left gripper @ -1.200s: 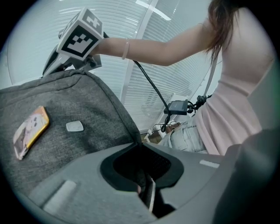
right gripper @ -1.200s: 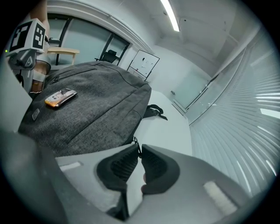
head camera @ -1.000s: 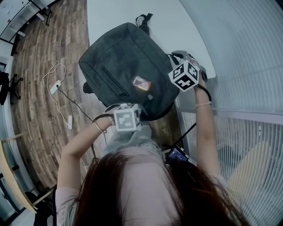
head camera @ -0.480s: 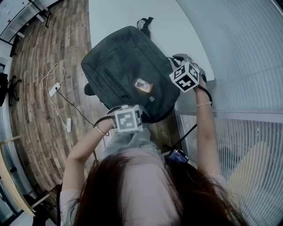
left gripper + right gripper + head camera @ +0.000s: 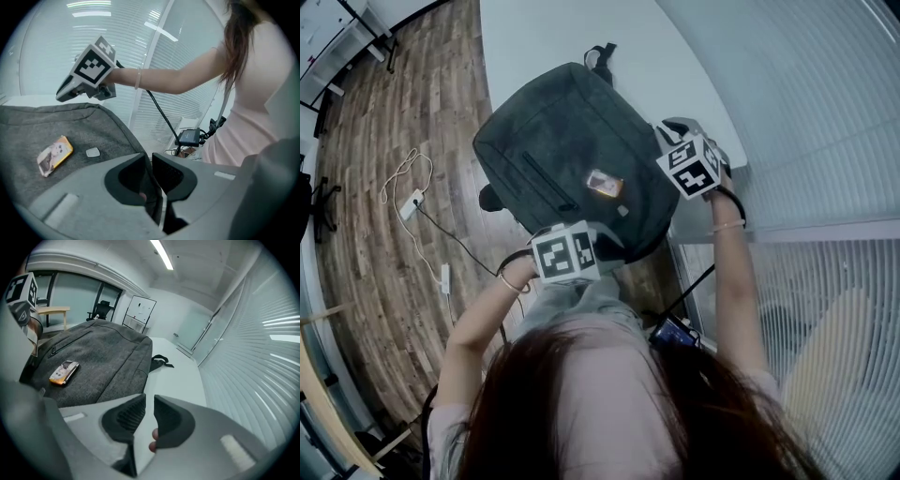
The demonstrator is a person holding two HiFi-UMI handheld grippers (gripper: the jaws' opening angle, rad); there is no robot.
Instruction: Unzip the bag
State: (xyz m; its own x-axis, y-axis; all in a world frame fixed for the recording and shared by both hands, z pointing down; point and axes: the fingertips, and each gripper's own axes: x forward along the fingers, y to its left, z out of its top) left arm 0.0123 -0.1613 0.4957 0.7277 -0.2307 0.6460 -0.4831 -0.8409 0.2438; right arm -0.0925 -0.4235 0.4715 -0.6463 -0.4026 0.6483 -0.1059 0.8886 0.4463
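Head view showed the dark grey fabric backpack [image 5: 567, 155] lying flat on the white surface [image 5: 544, 37], with its near edge reaching past the surface's edge over the brown wooden floor [image 5: 384, 187]. The left gripper [image 5: 151, 157] hovered at the backpack's near edge, its jaws only a narrow slit apart with nothing between them. The right gripper [image 5: 149, 397] hung just beside the backpack's right edge, its jaws likewise narrow, with only bare surface showing through the gap. Neither had hold of the backpack, so the unzipping looked not yet begun.

The main risk, as I judged it, was the backpack sliding. With nothing bracing it and part of it off the surface, a tug on a zip could have dragged the whole backpack towards the floor rather than opened it. One gripper would probably have needed to pin the fabric while the other pulled.

A second risk was a missed grasp. The slanted front-pocket zip [image 5: 70, 342] on the backpack's top face was plain, but its pull was small, and the main zip's pull could not be made out. Narrow jaws might have closed on fabric, or on the small orange-and-white rectangular tag [image 5: 604, 184] beside that zip. The soft cloth would then likely have bunched and jammed the slider.
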